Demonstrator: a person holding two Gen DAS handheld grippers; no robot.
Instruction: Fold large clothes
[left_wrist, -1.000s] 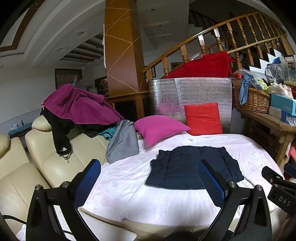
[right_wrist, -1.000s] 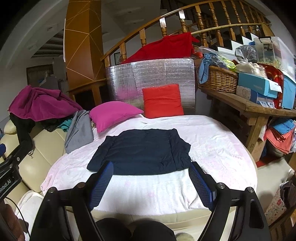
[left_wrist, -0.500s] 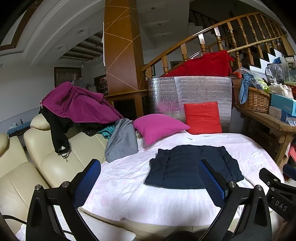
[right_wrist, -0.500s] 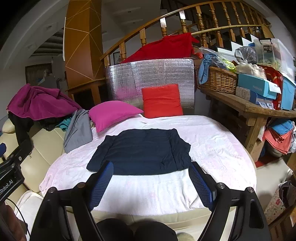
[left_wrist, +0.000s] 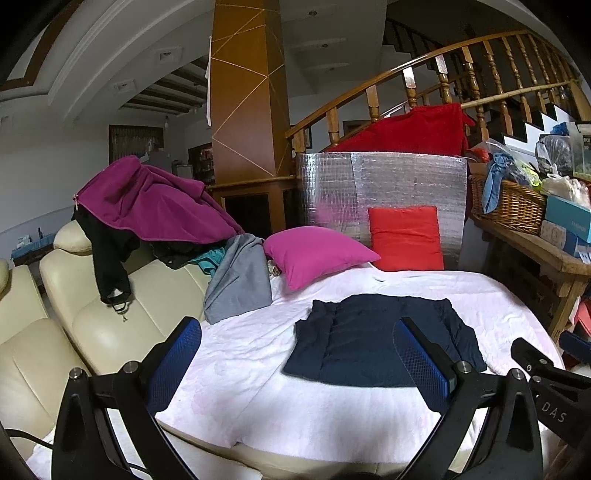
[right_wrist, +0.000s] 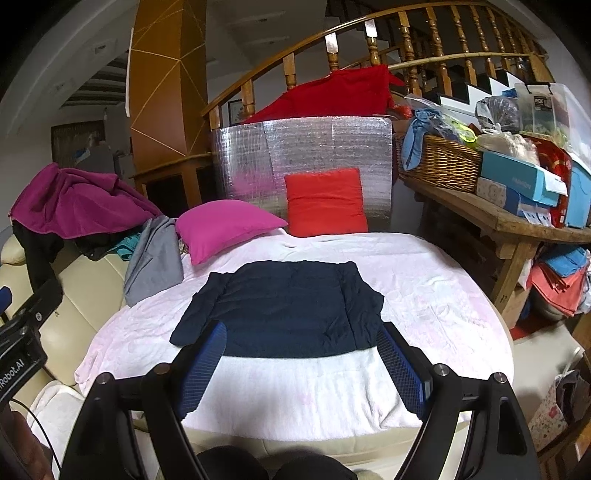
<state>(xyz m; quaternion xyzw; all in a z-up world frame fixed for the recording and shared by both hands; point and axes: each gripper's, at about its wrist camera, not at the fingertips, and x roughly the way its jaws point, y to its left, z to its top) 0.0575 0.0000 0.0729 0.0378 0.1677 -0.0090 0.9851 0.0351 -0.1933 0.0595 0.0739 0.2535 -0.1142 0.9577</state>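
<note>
Navy folded garment (right_wrist: 288, 310) lay flat at centre of the frame on a pale pink blanket (right_wrist: 424, 295), left tool (left_wrist: 295, 354) wide and empty at lower frame, right tool (right_wrist: 301, 362) wide and empty, magenta pillow (right_wrist: 225, 229) and red cushion (right_wrist: 325, 201) behind.

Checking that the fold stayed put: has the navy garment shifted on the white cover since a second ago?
No. The navy garment lies equally far from the magenta pillow on the white cover.

White-covered bed (right_wrist: 424, 295), navy garment (right_wrist: 288, 306), pink pillow (right_wrist: 225, 225)
</note>
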